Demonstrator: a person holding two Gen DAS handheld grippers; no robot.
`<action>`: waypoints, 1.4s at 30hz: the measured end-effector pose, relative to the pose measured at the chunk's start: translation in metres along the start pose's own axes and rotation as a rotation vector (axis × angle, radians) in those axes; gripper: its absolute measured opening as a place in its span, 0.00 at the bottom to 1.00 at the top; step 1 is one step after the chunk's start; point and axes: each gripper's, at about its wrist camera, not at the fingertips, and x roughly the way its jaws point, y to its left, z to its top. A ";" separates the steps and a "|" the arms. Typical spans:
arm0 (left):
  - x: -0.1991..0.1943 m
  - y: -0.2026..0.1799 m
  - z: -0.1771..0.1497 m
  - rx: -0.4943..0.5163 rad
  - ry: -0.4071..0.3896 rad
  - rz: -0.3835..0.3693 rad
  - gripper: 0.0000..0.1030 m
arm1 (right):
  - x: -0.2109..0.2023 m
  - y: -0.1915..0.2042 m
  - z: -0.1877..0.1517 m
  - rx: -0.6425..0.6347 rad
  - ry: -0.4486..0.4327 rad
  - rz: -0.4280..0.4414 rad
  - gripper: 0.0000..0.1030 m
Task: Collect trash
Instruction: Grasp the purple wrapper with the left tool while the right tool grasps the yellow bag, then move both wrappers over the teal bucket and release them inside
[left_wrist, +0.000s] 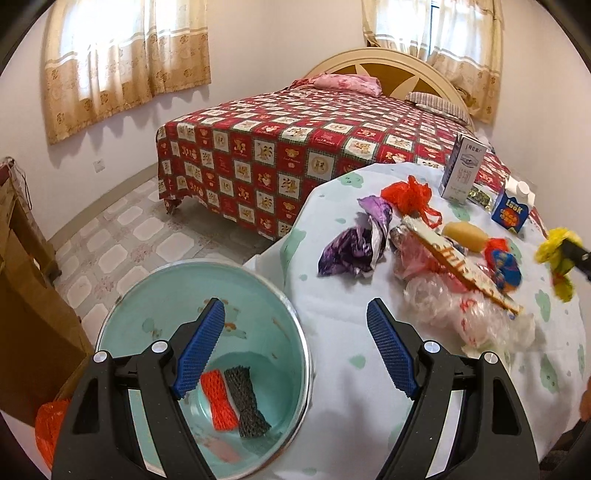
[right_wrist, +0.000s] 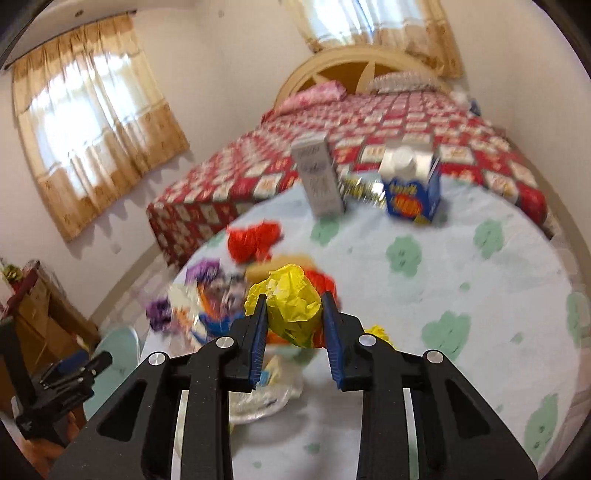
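My left gripper (left_wrist: 295, 349) stands wide with nothing between its blue pads, hanging over the near left edge of the bench (left_wrist: 351, 332), half above the teal bin (left_wrist: 155, 295) that sits on the floor just left of it. At the bottom of the bin I can see an orange foam net (left_wrist: 218, 400) and a dark grey foam net (left_wrist: 245, 400) lying side by side, touching.

My right gripper (right_wrist: 295, 325) has narrowed onto a crumpled yellow wrapper (right_wrist: 291, 306); both pads press its sides. From the left wrist view the same wrapper (left_wrist: 554, 258) shows at the far right, off the cloth, in the black gripper tips.

The rest of the trash lies in a heap in the middle of the bench: a clear plastic bag (left_wrist: 443, 310) nearest me, a long flat printed box (left_wrist: 461, 269) across it, a purple foil wrapper (left_wrist: 354, 243) to the left, a red and blue wrapper (left_wrist: 504, 266) to the right, a yellow oblong lump (left_wrist: 464, 236) just behind, and a red plastic bag (left_wrist: 406, 194) farther back.

Toward the far edge a tall white carton (left_wrist: 461, 170) stands upright, a small blue carton (left_wrist: 511, 210) with a white cap to its right, something shiny between them that I cannot make out.

Beyond the bench is a bed (left_wrist: 277, 155) under a red chequered cover, with curtained windows behind.
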 end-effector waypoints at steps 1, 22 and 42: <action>0.005 -0.002 0.005 0.005 0.001 -0.004 0.75 | -0.002 -0.002 0.003 -0.008 -0.017 -0.022 0.28; 0.114 -0.047 0.049 0.058 0.126 -0.069 0.27 | 0.044 -0.036 0.010 -0.011 0.025 -0.148 0.28; -0.042 0.018 0.026 -0.050 -0.076 0.003 0.20 | -0.025 0.042 0.000 -0.111 -0.069 -0.044 0.28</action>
